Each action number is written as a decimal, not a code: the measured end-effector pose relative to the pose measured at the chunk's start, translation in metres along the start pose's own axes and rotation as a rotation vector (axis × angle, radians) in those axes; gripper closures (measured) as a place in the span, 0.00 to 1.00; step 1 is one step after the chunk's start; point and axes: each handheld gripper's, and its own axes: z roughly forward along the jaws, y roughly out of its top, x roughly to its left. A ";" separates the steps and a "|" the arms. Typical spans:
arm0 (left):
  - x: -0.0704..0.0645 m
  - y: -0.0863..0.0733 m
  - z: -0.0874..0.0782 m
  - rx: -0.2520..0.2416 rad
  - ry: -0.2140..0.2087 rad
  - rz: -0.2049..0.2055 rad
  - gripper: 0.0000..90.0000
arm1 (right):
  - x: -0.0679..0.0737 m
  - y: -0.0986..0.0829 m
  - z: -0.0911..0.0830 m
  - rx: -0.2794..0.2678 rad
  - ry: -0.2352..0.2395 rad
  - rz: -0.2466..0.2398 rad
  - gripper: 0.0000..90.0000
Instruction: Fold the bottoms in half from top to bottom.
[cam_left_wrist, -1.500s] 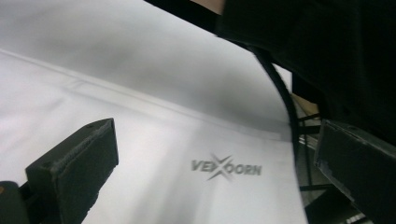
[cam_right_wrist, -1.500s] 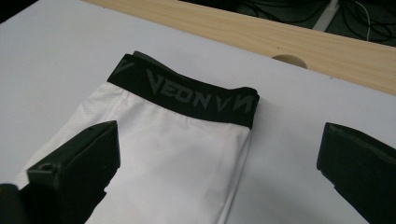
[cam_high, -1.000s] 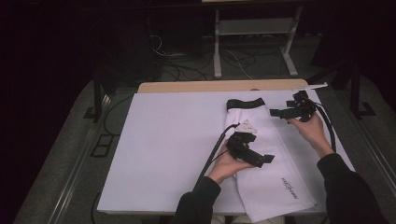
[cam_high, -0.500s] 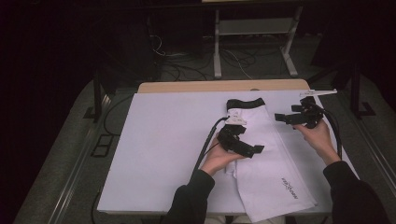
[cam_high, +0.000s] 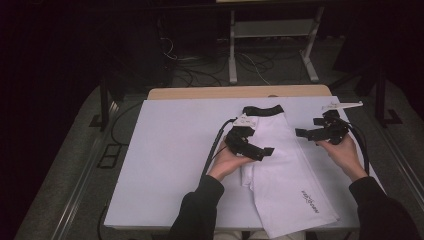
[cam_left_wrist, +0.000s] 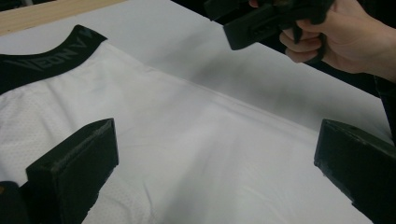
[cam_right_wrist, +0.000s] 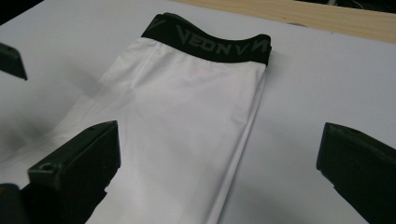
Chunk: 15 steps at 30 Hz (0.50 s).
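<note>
My table (cam_high: 170, 165) wears a white cover, bare wood along its far edge. White leggings (cam_high: 280, 175) lie folded flat on it, black waistband (cam_high: 262, 110) farthest from me.

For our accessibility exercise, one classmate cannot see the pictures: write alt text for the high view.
A person's two hands each hold a black gripper over white leggings with a black waistband, laid on a white-covered table. The left gripper hovers open above the garment's middle; the right gripper, also open, is beside its right edge.
</note>
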 end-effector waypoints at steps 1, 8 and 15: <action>0.001 0.001 -0.001 -0.001 0.002 0.001 0.00 | 0.001 0.000 0.000 -0.001 0.001 -0.003 0.00; 0.012 0.003 -0.006 -0.012 0.007 -0.014 0.00 | 0.010 -0.004 -0.005 0.002 0.005 -0.021 0.00; 0.020 0.005 -0.008 -0.008 0.020 -0.014 0.00 | 0.015 -0.009 -0.009 0.006 0.010 -0.025 0.00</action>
